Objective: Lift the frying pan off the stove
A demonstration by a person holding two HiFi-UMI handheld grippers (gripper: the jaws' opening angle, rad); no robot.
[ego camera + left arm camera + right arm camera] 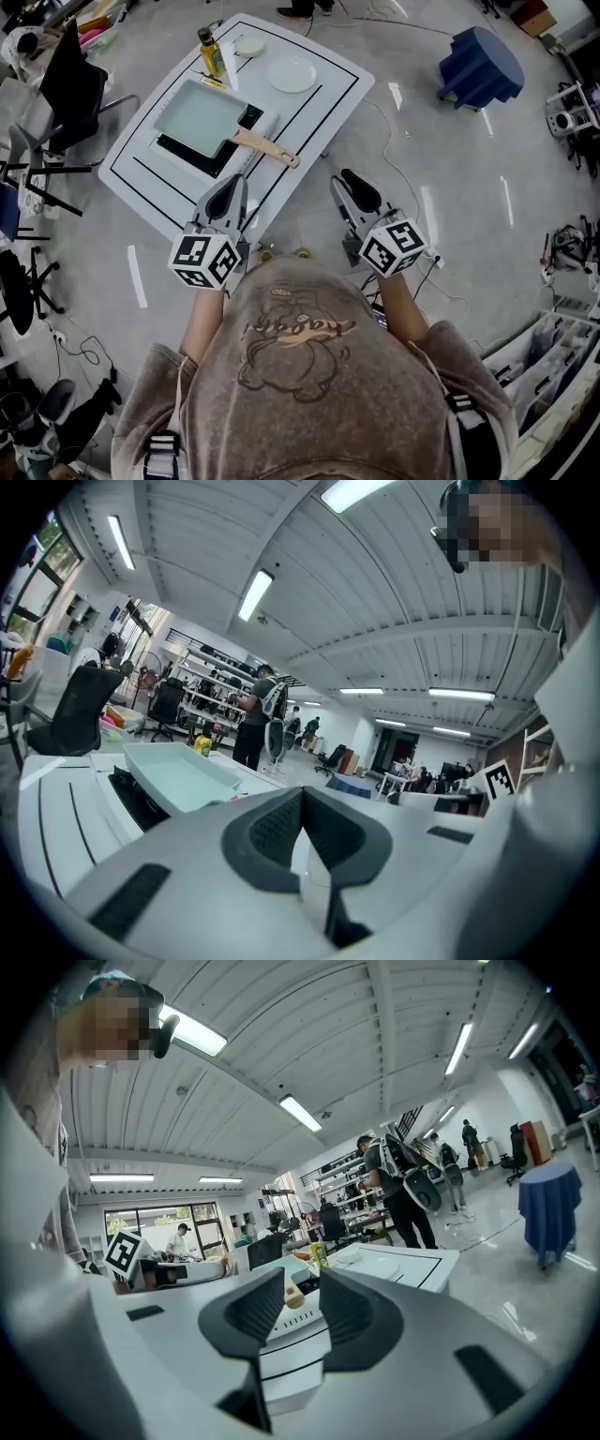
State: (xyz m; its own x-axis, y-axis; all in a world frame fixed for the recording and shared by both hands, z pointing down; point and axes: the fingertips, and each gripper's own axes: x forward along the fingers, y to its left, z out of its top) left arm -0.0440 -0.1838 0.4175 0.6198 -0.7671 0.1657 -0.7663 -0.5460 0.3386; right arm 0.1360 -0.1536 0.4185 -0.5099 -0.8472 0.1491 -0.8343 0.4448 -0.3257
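A square pale-green frying pan [197, 117] with a wooden handle [267, 147] rests on a black stove [192, 157] on a low white table [141, 187]. Both grippers hover at the table's near edge, short of the pan and touching nothing. My left gripper [228, 192] is shut and empty; in its own view its pads meet [302, 794], with the pan [183, 775] ahead to the left. My right gripper [352, 183] stands a little open with nothing between its fingers. In the right gripper view [302, 1283] the pan's handle [292, 1294] shows far off through the gap.
On the table's far end stand an oil bottle [211, 52], a white plate [292, 73] and a small dish [249, 45]. A blue covered stool [480, 64] is on the floor at right, a black chair [70, 89] at left. Cables cross the floor; people stand far off.
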